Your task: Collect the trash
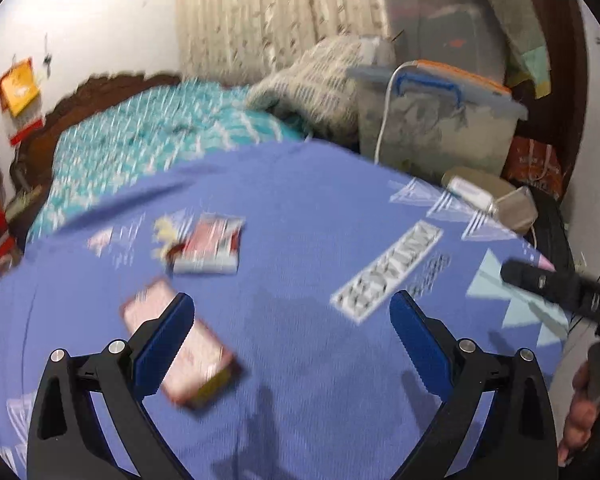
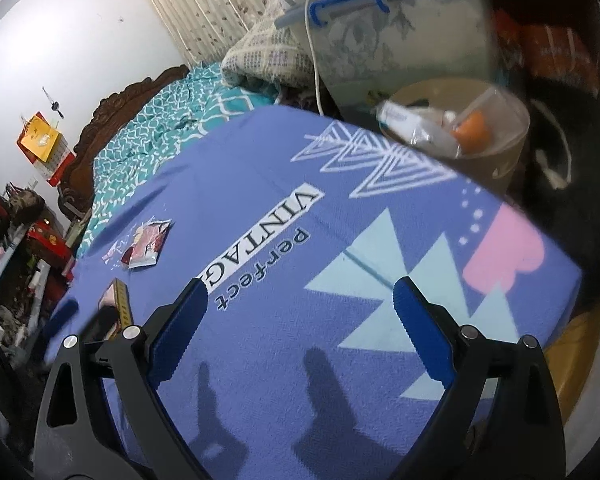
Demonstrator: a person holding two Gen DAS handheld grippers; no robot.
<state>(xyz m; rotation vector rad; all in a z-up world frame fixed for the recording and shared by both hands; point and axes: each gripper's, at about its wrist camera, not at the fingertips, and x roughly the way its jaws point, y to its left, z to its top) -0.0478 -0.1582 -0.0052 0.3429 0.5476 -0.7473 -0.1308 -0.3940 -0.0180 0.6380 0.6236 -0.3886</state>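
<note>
A pink flat box [image 1: 204,364] lies on the blue bedsheet [image 1: 300,208], partly behind the left finger of my left gripper [image 1: 292,297]. That gripper hangs open over the sheet with nothing between its fingers. Farther off lies a red and white wrapper [image 1: 210,246]. In the right wrist view my right gripper [image 2: 300,283] is open and empty above the sheet [image 2: 260,184]. The wrapper [image 2: 148,244] and the pink box [image 2: 114,300] lie far to its left. A tan round bin [image 2: 500,160] beyond the bed's corner holds several pieces of trash.
The same bin [image 1: 516,210] shows in the left wrist view past the bed's right edge. A clear storage box with a blue handle [image 2: 400,40] and a white cable [image 2: 314,60] stand behind it. Teal bedding [image 1: 148,136] and a folded blanket [image 1: 312,80] lie beyond the sheet.
</note>
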